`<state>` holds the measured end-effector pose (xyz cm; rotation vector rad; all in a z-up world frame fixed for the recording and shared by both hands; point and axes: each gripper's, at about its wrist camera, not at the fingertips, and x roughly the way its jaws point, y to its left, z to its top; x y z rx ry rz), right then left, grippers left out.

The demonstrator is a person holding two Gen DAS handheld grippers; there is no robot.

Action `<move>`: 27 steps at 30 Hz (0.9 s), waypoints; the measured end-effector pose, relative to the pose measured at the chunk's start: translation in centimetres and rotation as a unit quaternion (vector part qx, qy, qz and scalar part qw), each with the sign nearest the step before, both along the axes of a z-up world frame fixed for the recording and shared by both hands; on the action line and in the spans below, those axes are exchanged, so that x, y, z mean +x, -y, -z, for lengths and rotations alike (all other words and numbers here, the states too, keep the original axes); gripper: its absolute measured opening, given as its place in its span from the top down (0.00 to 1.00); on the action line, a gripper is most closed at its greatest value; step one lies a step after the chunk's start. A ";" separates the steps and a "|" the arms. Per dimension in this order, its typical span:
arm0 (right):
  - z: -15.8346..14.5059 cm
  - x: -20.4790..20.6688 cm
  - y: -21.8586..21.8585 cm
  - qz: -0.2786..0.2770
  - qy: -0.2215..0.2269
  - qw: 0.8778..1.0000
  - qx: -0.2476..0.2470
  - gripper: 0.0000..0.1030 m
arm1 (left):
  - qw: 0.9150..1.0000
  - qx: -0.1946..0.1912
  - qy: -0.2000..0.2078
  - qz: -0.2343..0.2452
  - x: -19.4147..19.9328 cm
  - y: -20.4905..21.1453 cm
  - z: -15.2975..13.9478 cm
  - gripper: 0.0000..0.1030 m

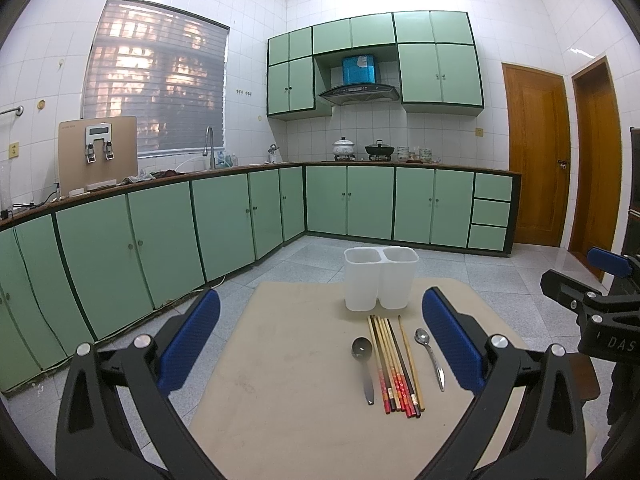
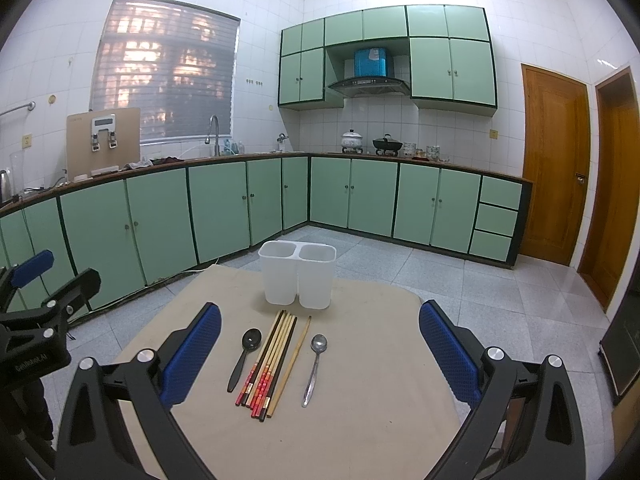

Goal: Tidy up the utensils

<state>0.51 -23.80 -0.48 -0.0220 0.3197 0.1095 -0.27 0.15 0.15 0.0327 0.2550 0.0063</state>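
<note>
Chopsticks (image 2: 270,360) of wood, some red-ended, lie bundled at lower centre on the beige table (image 2: 360,420), between a black plastic spoon (image 2: 244,358) and a steel spoon (image 2: 315,366), below the white two-compartment plastic holder (image 2: 298,276). Left gripper (image 1: 320,344) and right gripper (image 2: 320,352) hover with blue pads spread apart, holding nothing.

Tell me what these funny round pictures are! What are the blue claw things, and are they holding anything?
Each blue claw is a gripper, a pinching tool that a person holds, one per hand. A small camera on each looks along its fingers, so each picture shows one claw from behind: the left gripper in one, the right gripper in the other. The lens bends everything round. Both are open and hold nothing. On the table lie a black spoon, a bunch of chopsticks, one pale chopstick slightly apart, and a silver spoon. Behind them stands a white holder with two empty cups.
</note>
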 end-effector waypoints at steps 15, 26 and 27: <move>5.9 8.9 -0.1 0.006 -0.100 0.995 0.004 0.07 | 0.994 0.003 -0.106 -0.026 9.0 -3.8 6.6 0.05; 13.5 20.2 -0.5 -0.006 -0.219 0.975 0.024 0.25 | 0.977 0.007 -0.215 -0.012 18.4 -3.8 12.8 0.05; 14.3 21.1 -0.5 -0.005 -0.231 0.973 0.026 0.28 | 0.975 0.009 -0.223 -0.011 18.9 -3.4 13.2 0.05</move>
